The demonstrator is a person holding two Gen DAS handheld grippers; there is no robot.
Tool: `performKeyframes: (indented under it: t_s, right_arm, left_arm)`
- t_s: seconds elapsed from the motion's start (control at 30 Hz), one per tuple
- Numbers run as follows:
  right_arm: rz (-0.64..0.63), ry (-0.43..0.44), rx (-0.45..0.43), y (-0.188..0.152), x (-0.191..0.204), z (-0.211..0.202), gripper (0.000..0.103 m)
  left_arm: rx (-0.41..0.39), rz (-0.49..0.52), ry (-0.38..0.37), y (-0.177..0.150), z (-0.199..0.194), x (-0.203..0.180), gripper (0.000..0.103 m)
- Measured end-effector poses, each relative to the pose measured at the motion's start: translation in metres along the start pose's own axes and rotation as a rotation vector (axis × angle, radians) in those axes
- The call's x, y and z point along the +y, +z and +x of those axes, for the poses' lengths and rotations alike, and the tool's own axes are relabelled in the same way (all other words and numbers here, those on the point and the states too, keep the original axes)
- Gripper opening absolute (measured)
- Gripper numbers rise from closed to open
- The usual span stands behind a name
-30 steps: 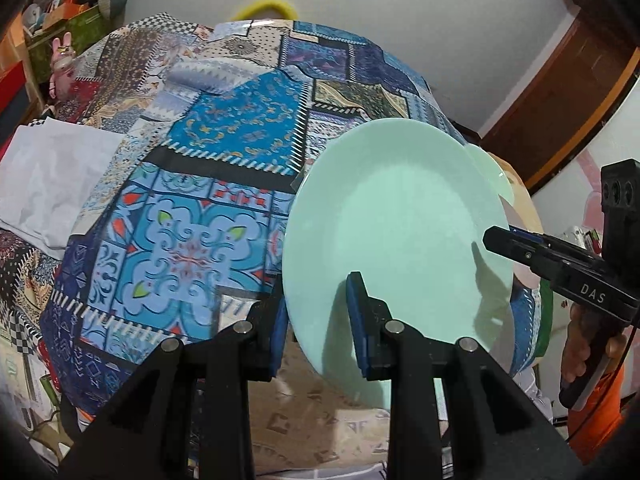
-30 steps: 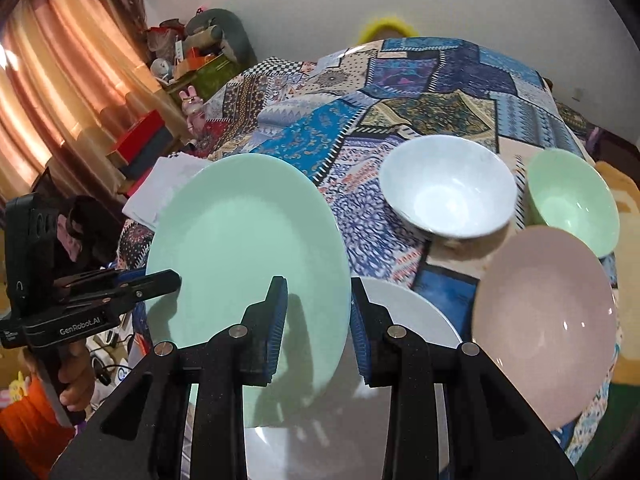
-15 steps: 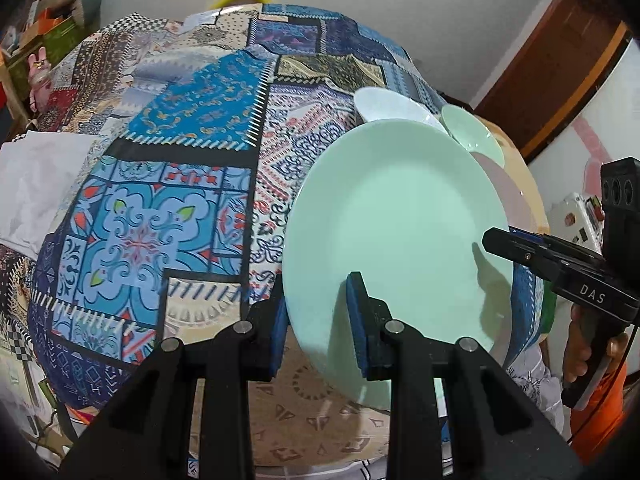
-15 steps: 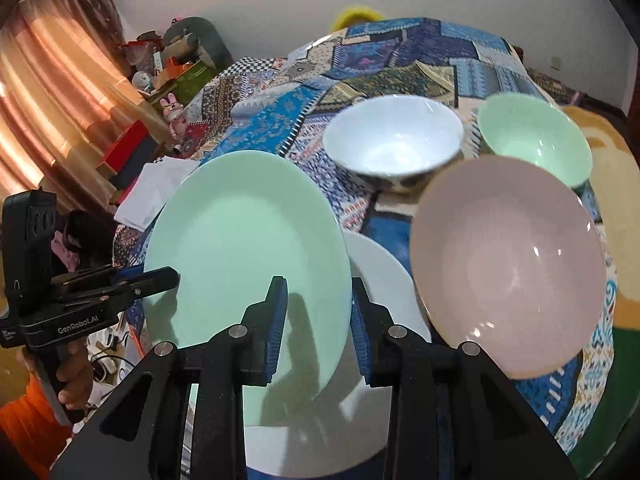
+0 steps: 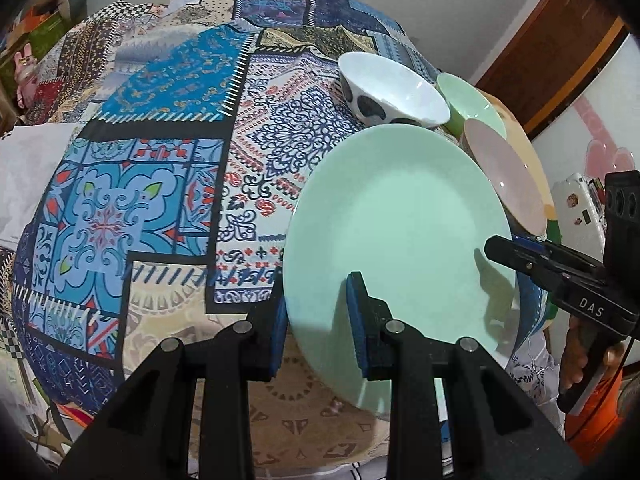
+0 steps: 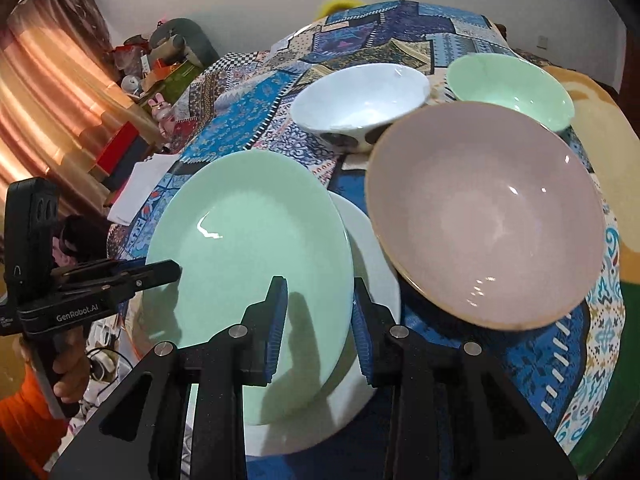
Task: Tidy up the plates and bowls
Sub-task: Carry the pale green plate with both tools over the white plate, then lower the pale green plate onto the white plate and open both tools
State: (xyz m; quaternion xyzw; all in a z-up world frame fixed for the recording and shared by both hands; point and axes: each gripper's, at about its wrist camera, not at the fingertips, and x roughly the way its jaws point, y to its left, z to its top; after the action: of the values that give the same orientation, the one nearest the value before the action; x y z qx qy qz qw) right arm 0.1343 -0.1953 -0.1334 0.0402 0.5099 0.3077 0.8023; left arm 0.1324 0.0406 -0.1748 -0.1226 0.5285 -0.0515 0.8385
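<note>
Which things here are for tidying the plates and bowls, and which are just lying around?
For the job:
- green plate, clamped by the left hand-held gripper and the right hand-held gripper
- white plate
- pink bowl
- white bowl
- green bowl

Just lying about:
- patchwork cloth
- white paper
- bunny toy
- curtain

White plate [image 6: 372,248] perhaps half hidden.

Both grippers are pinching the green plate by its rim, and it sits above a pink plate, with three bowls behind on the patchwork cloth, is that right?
One thing is off: the plate under the green plate is white, not pink, as the right wrist view shows. Pink is the big bowl beside it. The left gripper and right gripper do straddle the rim.
</note>
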Motion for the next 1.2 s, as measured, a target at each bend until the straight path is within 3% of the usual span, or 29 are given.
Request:
performKeyframes:
  t_s: [0.4,0.6,0.83,1.03,1.2]
  right_arm:
    - [-0.019,0.009,-0.009,-0.014,-0.001,-0.004,0.030]
    - [0.005,0.023,-0.023,-0.014,-0.005,-0.004,0.030]
    - [-0.025,-0.044,-0.066,-0.020,-0.002,-0.018,0.030]
    - [-0.052,-0.078,-0.111,-0.023,0.001,-0.034,0.030]
    - [-0.058,-0.096,-0.161,-0.022,0.000,-0.050,0.030]
  left_arm:
    - [-0.003,0.049,0.088,-0.003,0.010,-0.013,0.029]
    - [-0.009,0.054,0.091,-0.003,0.010,-0.014,0.029]
    - [-0.001,0.043,0.074,-0.006,0.006,-0.012,0.029]
    - [-0.038,0.034,0.088,-0.007,-0.014,-0.012,0.029]
    - [-0.098,0.039,0.096,-0.002,-0.035,-0.022,0.038]
